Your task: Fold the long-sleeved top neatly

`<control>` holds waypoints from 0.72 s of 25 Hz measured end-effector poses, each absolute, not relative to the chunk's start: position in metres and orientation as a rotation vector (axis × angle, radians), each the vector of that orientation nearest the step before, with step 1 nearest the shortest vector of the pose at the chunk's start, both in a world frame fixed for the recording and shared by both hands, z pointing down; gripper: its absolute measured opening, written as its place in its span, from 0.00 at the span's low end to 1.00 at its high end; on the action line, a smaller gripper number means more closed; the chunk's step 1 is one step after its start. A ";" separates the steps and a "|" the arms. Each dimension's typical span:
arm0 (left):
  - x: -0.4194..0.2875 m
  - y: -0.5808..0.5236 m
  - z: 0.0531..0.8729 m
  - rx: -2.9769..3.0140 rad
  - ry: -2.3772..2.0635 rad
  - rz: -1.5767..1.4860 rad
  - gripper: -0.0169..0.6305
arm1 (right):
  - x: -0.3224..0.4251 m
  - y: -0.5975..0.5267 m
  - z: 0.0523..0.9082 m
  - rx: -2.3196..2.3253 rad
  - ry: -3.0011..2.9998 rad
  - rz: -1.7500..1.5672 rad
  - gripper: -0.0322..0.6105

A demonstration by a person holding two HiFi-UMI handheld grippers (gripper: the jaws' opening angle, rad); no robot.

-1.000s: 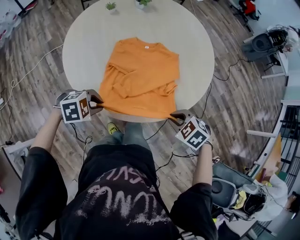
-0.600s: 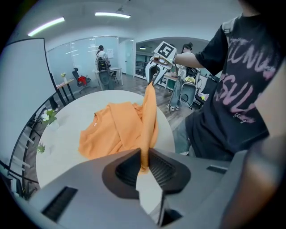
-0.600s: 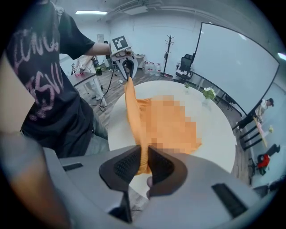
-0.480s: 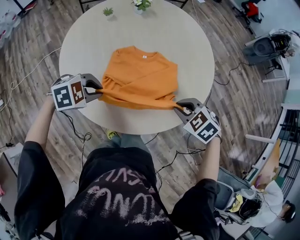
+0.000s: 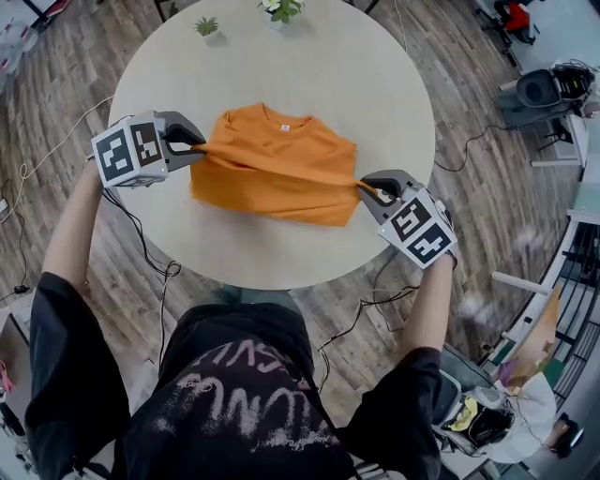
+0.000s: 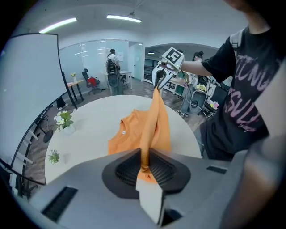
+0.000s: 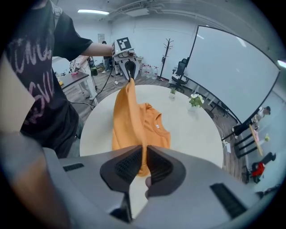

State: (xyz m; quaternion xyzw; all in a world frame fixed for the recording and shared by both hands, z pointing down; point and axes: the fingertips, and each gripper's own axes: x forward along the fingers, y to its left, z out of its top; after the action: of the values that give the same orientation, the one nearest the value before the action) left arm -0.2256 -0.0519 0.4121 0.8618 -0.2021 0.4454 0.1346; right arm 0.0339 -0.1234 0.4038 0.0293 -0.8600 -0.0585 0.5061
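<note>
Right arm [image 5: 424, 309] outstretched; right tool [image 5: 364, 187] jaws closing on raised top [image 5: 281, 161]

The tabletop [image 5: 347, 75] lies bare across the upper centre and upper right of the head view, and along its near rim at lower centre, so a hand could pass freely there. The orange top [image 5: 272, 164] fills the middle. Its lifted edge is stretched taut like a barrier between the left gripper [image 5: 199, 145], pinching it at centre left, and the right gripper [image 5: 364, 187] at centre right, whose jaws are closing on the cloth. A small green plant [image 5: 206, 26] and a flower pot [image 5: 281, 9] stand at the far rim, top centre. Cables [image 5: 171, 270] trail over the floor at lower left.
</note>
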 end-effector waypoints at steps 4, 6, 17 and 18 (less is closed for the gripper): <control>-0.235 -0.088 0.422 2.471 -0.614 1.253 0.12 | 0.023 -0.159 0.414 0.076 -2.068 -0.134 0.10; -0.240 -0.102 0.432 2.447 -0.626 1.232 0.12 | 0.019 -0.174 0.423 0.073 -2.065 -0.122 0.09; -0.263 -0.163 0.499 2.320 -0.671 1.126 0.12 | 0.001 -0.239 0.487 0.071 -2.068 -0.018 0.09; -0.264 -0.168 0.506 2.308 -0.672 1.117 0.12 | 0.000 -0.244 0.493 0.068 -2.068 -0.013 0.09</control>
State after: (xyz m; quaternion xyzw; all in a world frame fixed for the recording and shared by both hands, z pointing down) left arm -0.2642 -0.1680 0.5056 0.8446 -0.2460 0.4089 0.2427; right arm -0.0002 -0.2443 0.4934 0.0284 -0.8592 -0.0055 0.5108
